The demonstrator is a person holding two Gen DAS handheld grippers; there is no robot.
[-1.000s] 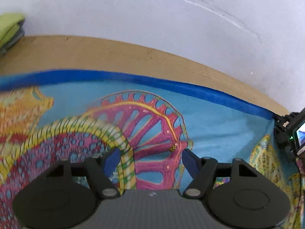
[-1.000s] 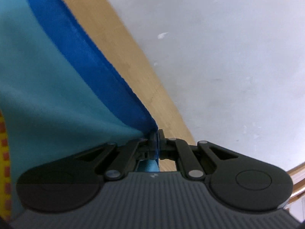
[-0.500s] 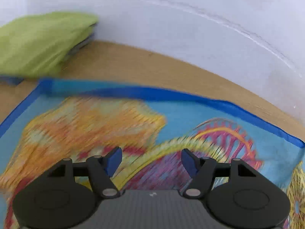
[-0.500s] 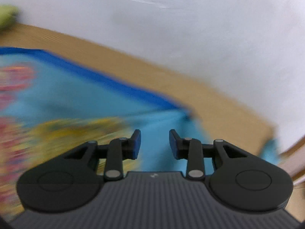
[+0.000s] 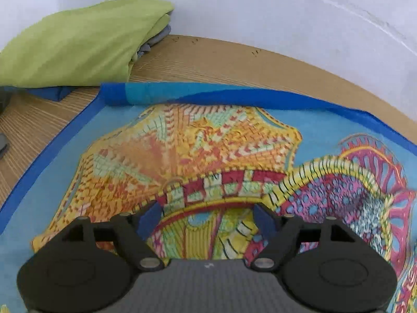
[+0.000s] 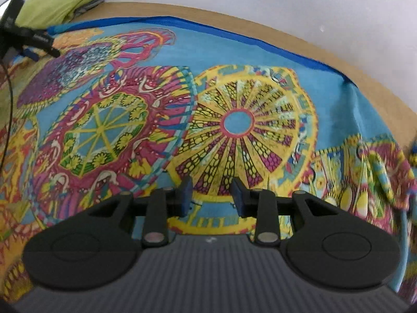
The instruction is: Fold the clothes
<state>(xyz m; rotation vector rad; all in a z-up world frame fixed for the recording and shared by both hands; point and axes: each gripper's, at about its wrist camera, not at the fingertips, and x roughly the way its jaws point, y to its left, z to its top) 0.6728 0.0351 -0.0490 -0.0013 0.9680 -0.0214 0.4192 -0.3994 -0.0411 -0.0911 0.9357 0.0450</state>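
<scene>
Both tongs hover over the cloth (image 6: 234, 120), a bright printed sheet spread flat on the wooden worktop (image 5: 234, 60). The right tongs (image 6: 211, 195) have just been opening; their jaws stand apart with nothing between them, only the wheel print below. The left tongs (image 5: 208, 217) are spread wide and released too, above the orange canopy print.

Ahead of both, the cloth runs side to side, its long axis along the blue border (image 5: 286, 99) nearest the wall (image 5: 260, 13). At the far left corner (image 5: 122, 95) the border lies rolled over on itself. That corner is nearer the left tongs; the far right corner (image 6: 345, 79) is nearer the right tongs. I judge the next grasp turns on those corners.

Beyond, by the wall, a folded green cloth (image 5: 78, 44) sits well clear. No writing or brand is legible.
</scene>
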